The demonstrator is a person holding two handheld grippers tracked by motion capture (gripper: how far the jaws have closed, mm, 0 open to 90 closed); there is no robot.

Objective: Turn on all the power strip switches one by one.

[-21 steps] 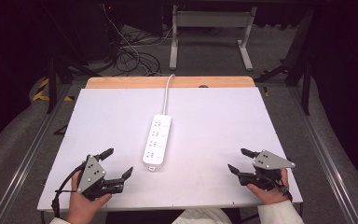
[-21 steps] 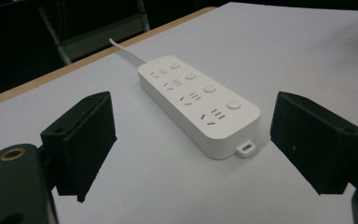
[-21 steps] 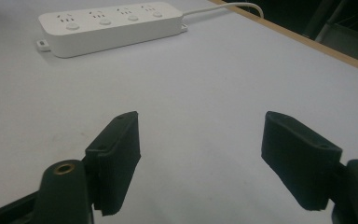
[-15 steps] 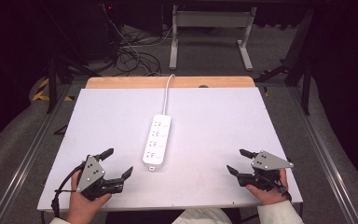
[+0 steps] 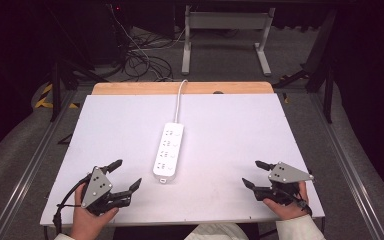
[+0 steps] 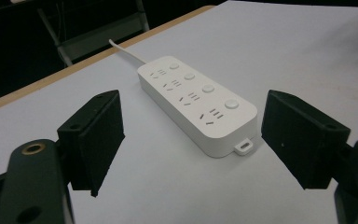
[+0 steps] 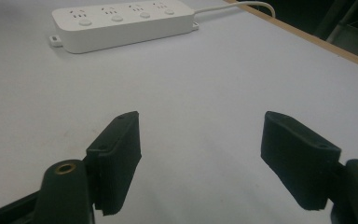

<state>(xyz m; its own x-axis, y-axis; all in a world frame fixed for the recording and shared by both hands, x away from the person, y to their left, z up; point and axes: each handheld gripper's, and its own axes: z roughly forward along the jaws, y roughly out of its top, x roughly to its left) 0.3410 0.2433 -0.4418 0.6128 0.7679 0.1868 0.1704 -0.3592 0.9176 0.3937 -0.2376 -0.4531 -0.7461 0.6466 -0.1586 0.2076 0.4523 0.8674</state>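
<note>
Low at 7 o'clock on the table (image 5: 230, 120), the left gripper (image 5: 127, 176) gapes, holding nothing. Centrally lies the power strip (image 5: 168, 151), cord (image 5: 181, 97) toward 12. At 5 o'clock, the right gripper (image 5: 252, 174) likewise gapes, holding nothing.

- A white-topped rectangular table (image 5: 230, 130) with a wooden strip along its far edge
- A white plastic four-outlet power strip (image 5: 168, 151) lies flat near the table's middle, its cord running to the far edge
</note>
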